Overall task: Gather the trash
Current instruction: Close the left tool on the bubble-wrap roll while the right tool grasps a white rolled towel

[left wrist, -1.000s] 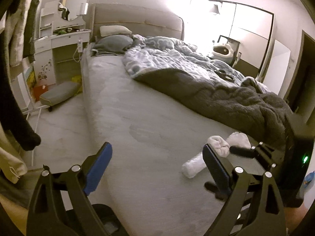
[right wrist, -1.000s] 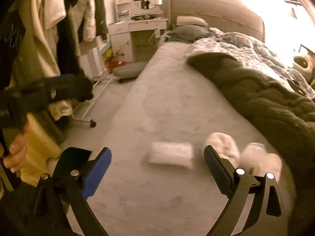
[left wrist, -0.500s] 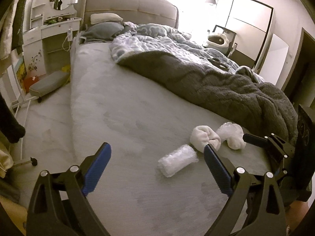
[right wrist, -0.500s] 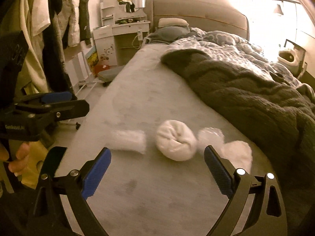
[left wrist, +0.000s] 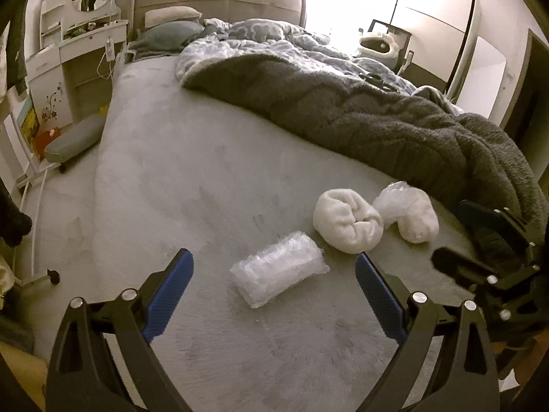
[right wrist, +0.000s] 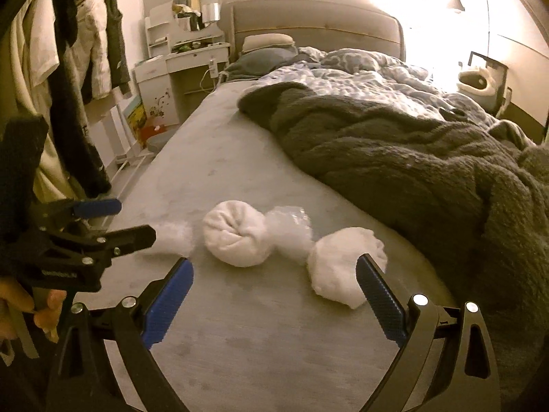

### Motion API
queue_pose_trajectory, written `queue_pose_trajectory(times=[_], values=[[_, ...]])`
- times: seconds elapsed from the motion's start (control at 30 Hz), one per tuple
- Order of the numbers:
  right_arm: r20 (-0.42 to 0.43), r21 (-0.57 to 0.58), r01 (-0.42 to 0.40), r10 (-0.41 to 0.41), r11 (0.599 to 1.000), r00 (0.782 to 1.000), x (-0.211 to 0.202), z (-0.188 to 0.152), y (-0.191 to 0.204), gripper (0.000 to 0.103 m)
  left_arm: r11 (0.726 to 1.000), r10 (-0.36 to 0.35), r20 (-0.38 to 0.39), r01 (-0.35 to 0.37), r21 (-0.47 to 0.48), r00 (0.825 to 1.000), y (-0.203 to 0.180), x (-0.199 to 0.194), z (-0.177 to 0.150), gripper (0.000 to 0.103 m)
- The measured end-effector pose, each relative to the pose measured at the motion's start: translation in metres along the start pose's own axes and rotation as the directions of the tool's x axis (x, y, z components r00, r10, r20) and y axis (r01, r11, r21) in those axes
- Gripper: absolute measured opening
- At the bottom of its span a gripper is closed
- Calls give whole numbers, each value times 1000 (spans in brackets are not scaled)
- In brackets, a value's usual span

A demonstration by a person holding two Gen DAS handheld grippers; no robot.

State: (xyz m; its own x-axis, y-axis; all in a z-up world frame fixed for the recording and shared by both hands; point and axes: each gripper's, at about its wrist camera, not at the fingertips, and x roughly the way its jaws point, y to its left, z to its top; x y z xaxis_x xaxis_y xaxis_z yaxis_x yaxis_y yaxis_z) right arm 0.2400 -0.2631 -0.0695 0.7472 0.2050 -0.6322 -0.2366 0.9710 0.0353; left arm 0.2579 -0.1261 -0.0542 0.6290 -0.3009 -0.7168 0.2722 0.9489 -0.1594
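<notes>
On the grey bed sheet point(left wrist: 178, 185) lie a clear bubble-wrap roll point(left wrist: 278, 272), a white rolled ball point(left wrist: 347, 224), a crumpled clear plastic piece point(left wrist: 394, 199) and a second white ball point(left wrist: 420, 225). My left gripper point(left wrist: 272, 293) is open, with the roll just beyond its fingertips. My right gripper point(right wrist: 274, 293) is open and empty; the first white ball point(right wrist: 236, 233), the clear plastic point(right wrist: 288, 230) and the second white ball point(right wrist: 339, 271) lie just beyond it, the last by its right finger. The right gripper also shows in the left wrist view point(left wrist: 480, 237), and the left in the right wrist view point(right wrist: 103, 223).
A dark fleece blanket point(left wrist: 377, 123) and a patterned duvet point(left wrist: 274, 48) cover the bed's right half. Pillows point(left wrist: 171, 31) lie at the headboard. A white dresser point(left wrist: 72, 65) and a grey stool point(left wrist: 73, 137) stand left of the bed. Clothes hang at left point(right wrist: 68, 86).
Both grippers have moved closer to the items on the bed. The roll now lies between the left fingers' line; the balls have come near the right gripper. Both stayed open.
</notes>
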Motion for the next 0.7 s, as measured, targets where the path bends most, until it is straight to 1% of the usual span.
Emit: queue_pose_trajectory(times=[0.1,0.23,0.33,0.5,0.63,0.7], values=[[-3,19,6,-6,1000,1000,1,-4,-6,97,1000,17,-17,-17,-13,1000,-1,8,-2,97],[-15,52,8,-7,999,1000,4,-8,-18,97,997,7,-56,-12,-82,998,4,21,-5,97],[-23,75,7,-6,997,1000,6,-10,-25,97,996,33,-55,-38,-80,998,1,25,-6,97],[-39,107,8,-4,994,999,9,-15,-34,97,995,42,-53,-46,-89,998,-7,31,-7,97],[-61,140,6,3,990,998,19,-20,-44,97,990,33,-64,-42,-133,997,-8,40,-6,96],[-77,151,19,-7,988,997,24,-24,-49,97,990,43,-67,-52,-133,997,-9,43,-7,96]])
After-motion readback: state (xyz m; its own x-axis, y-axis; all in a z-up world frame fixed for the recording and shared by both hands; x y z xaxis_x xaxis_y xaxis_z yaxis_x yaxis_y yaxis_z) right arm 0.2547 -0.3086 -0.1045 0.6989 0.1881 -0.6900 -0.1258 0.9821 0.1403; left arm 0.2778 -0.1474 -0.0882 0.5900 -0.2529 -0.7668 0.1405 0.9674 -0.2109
